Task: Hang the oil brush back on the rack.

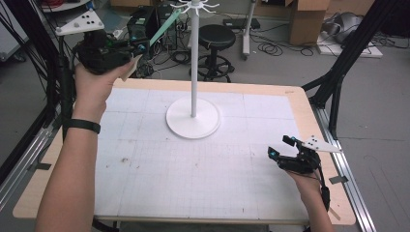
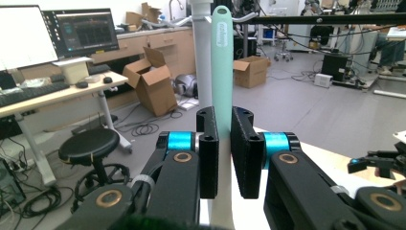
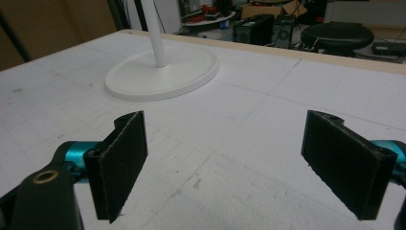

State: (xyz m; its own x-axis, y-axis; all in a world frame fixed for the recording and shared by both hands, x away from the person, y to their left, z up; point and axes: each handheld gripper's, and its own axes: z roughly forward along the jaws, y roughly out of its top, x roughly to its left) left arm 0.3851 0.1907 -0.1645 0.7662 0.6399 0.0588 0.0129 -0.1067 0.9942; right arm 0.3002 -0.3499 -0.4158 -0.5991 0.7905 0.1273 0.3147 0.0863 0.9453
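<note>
My left gripper [image 1: 140, 48] is raised above the table's far left corner, shut on a long mint-green utensil handle [image 1: 164, 28]. The handle slants up toward the hooked top [image 1: 193, 6] of a white stand [image 1: 194, 72]. In the left gripper view the green handle [image 2: 221, 57] rises between the pads of my left gripper [image 2: 224, 143], just right of the stand's pole [image 2: 202, 57]. Whether handle and pole touch I cannot tell. My right gripper [image 1: 279, 146] rests low at the table's right side, open and empty [image 3: 225, 163], facing the stand's round base [image 3: 163, 72].
The white gridded mat [image 1: 203, 164] covers the table. A black stool [image 1: 216, 36], cables and cardboard boxes [image 1: 309, 19] lie beyond the far edge. Black frame legs [image 1: 338, 72] stand at the right. My right gripper [image 2: 378, 160] appears low at the right in the left gripper view.
</note>
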